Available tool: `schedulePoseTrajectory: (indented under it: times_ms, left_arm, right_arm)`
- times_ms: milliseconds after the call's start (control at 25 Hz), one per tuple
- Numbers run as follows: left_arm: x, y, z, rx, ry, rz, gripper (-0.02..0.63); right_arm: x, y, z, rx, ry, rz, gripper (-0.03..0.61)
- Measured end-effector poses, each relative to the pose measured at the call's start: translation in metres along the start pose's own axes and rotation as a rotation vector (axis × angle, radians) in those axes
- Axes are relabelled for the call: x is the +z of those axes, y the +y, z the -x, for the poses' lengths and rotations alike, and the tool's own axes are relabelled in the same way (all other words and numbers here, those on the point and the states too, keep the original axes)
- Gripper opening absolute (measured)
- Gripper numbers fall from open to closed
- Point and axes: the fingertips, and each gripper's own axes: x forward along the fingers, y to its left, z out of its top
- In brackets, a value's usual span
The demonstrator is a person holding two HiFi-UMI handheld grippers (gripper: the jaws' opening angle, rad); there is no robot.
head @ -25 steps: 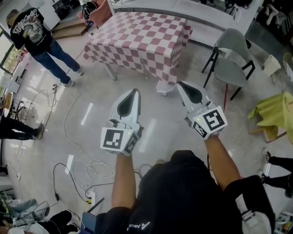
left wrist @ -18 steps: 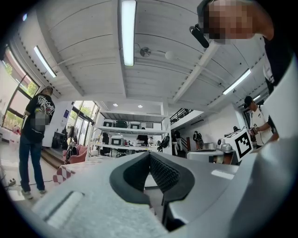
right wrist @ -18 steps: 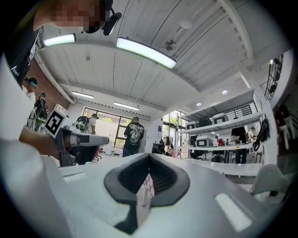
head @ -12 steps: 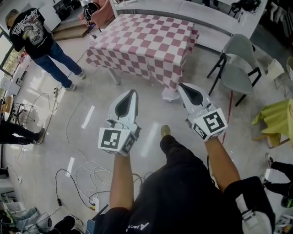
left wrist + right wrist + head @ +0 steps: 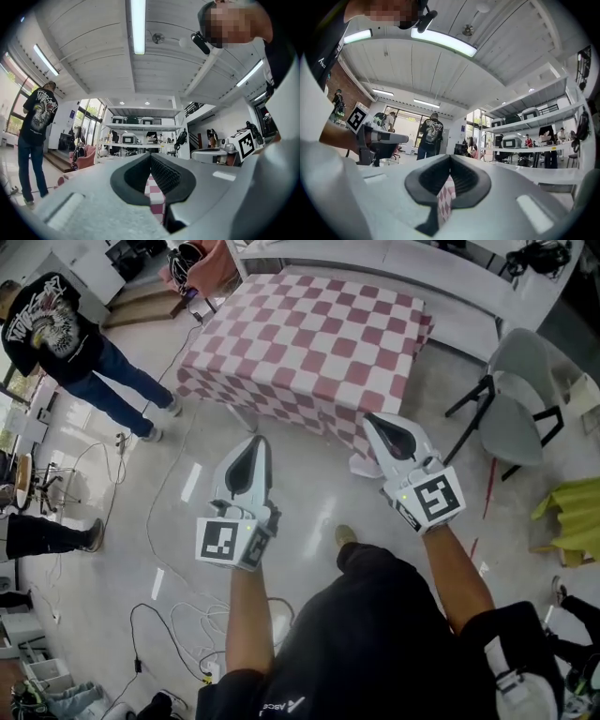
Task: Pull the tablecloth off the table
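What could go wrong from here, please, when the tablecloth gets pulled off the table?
1. The left gripper and right gripper are both shut and short of the tablecloth; unless they open first, they may only push the hem instead of gripping it.
2. Loose cables lie on the floor near the person's feet, so stepping back while pulling could mean a trip.
3. The chair stands close by, and the cloth could snag on it.
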Motion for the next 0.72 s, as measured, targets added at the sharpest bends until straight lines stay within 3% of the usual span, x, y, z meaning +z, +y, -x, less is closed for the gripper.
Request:
schedulePoseTrajectory:
  times_ms: [400, 720]
  left_arm:
    - [0.001, 0.079, -0.118, 0.019, 0.004, -0.023, 0.011]
    - [-0.031, 0.144, -0.190, -0.055, 0.016, -0.048, 0.011]
  right_arm:
    - [-0.024, -0.064, -0.119, 0.035, -0.004, 0.007, 0.000]
    - [-0.050, -0.095, -0.193, -0.030, 0.013, 0.020, 0.000]
